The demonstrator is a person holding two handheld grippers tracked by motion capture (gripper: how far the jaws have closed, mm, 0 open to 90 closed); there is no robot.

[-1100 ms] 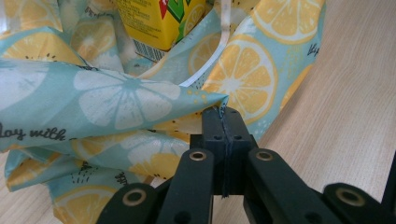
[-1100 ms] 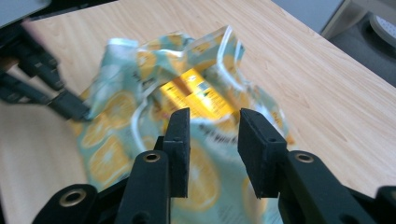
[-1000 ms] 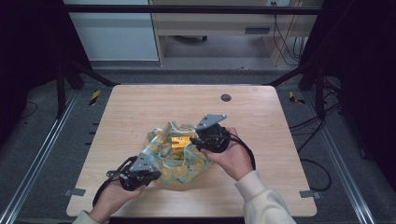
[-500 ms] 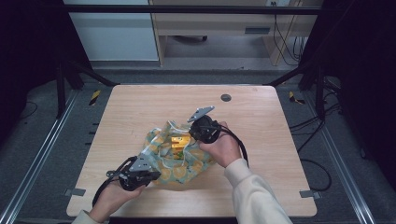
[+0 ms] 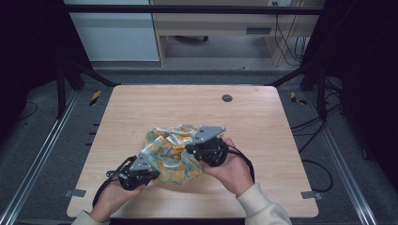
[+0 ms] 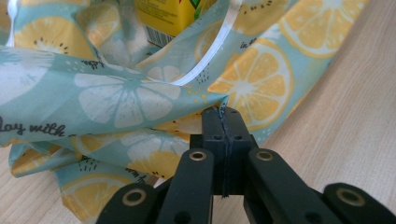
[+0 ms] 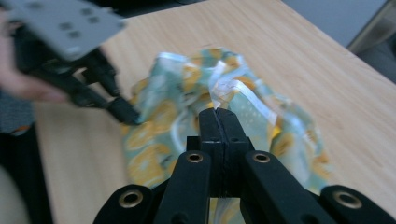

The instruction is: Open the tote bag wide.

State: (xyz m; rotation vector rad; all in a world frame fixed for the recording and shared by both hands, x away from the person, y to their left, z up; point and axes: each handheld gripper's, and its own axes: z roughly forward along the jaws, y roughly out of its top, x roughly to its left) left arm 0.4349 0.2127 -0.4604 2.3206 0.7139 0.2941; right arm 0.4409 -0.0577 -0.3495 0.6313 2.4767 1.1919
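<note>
Both forearms come in from the near table edge. The left hand (image 5: 110,197) holds the left gripper (image 5: 152,174) low, aimed at the near-left corner of the bag (image 5: 171,157). The right hand (image 5: 232,168) holds the right gripper (image 5: 190,149) over the bag's top, its grey plate tilted up.

Left gripper view: jaws clenched on a fold of the lemon-print fabric at the fingertips; past them a yellow carton (image 6: 170,16) sits in the bag's mouth. Right gripper view: jaws pinched on the bag's white-trimmed rim, the left gripper beyond and to the left, touching the fabric.

The bag lies near the front centre of the table (image 5: 141,108); bare wood all round, widest toward the far edge.
</note>
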